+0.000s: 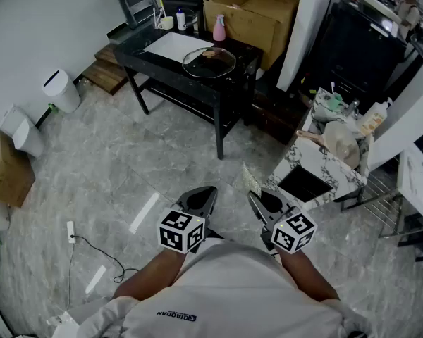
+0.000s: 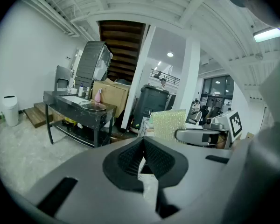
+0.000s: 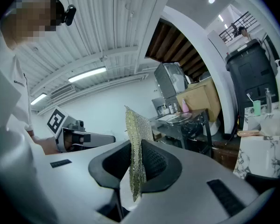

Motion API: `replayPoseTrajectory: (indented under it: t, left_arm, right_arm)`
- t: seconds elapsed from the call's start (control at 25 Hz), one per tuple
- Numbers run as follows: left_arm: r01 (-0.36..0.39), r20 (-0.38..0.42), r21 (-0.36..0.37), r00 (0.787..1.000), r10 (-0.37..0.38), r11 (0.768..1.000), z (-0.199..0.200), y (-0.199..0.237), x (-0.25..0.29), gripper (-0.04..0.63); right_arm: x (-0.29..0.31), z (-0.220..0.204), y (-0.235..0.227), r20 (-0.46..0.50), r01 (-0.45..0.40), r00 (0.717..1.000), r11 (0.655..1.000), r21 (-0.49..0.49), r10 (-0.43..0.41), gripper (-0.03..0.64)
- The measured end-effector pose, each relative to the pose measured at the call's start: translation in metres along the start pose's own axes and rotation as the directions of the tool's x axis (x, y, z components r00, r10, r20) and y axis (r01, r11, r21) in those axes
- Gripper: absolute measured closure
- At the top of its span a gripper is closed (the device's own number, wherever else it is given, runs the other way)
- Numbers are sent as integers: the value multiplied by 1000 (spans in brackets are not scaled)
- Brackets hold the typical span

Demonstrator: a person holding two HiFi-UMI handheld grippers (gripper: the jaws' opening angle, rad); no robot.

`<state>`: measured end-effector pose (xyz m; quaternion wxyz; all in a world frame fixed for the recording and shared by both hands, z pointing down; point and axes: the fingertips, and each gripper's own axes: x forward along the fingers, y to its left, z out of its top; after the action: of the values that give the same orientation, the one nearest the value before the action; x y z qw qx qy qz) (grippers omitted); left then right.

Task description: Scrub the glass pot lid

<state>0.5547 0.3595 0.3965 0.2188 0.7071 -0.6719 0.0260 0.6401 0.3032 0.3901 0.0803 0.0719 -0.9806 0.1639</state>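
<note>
The glass pot lid point(image 1: 209, 62) lies flat on a black table point(image 1: 144, 56) across the room, far from both grippers. In the left gripper view the lid point(image 2: 92, 105) is small and distant; the right gripper view shows the lid point(image 3: 177, 117) too. My right gripper point(image 1: 261, 201) is held close to my body and is shut on a greenish-gold scrub pad point(image 3: 135, 134), which stands upright between its jaws. The scrub pad point(image 1: 250, 180) sticks out ahead of it. My left gripper point(image 1: 206, 194) is beside it, shut with nothing in it point(image 2: 143, 141).
A pink bottle point(image 1: 219, 28) and a white board point(image 1: 178, 46) share the table, with cardboard boxes point(image 1: 254, 13) behind. A marble sink stand point(image 1: 317, 167) with bottles is at the right. A white bin point(image 1: 60, 90) stands at the left wall. Grey floor lies between me and the table.
</note>
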Motion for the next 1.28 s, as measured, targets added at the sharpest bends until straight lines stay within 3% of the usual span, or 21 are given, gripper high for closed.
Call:
replayPoseTrajectory:
  t: [0.8,0.92,1.12,1.28]
  left_arm:
    - [-1,11,19,1000,0,1000,4,-8,3,583]
    - [2,10,-10,1000,-2,1000,2,-7,5,583]
    - [16,6,-135,1000,-15,991,-2,-4,6,583]
    - [-16,1,-120,1000,16,993,-3,1,3,583]
  right_arm:
    - [-6,4,5,23,-35,999,999,-33,35,535]
    - [-3,3,6,15,-46,999,998,-36,47,535]
    - [-4,2,-2,9,-44,999,999,-8,44,535]
    - [1,0,-4,2,-47,999,999,-4,47,535]
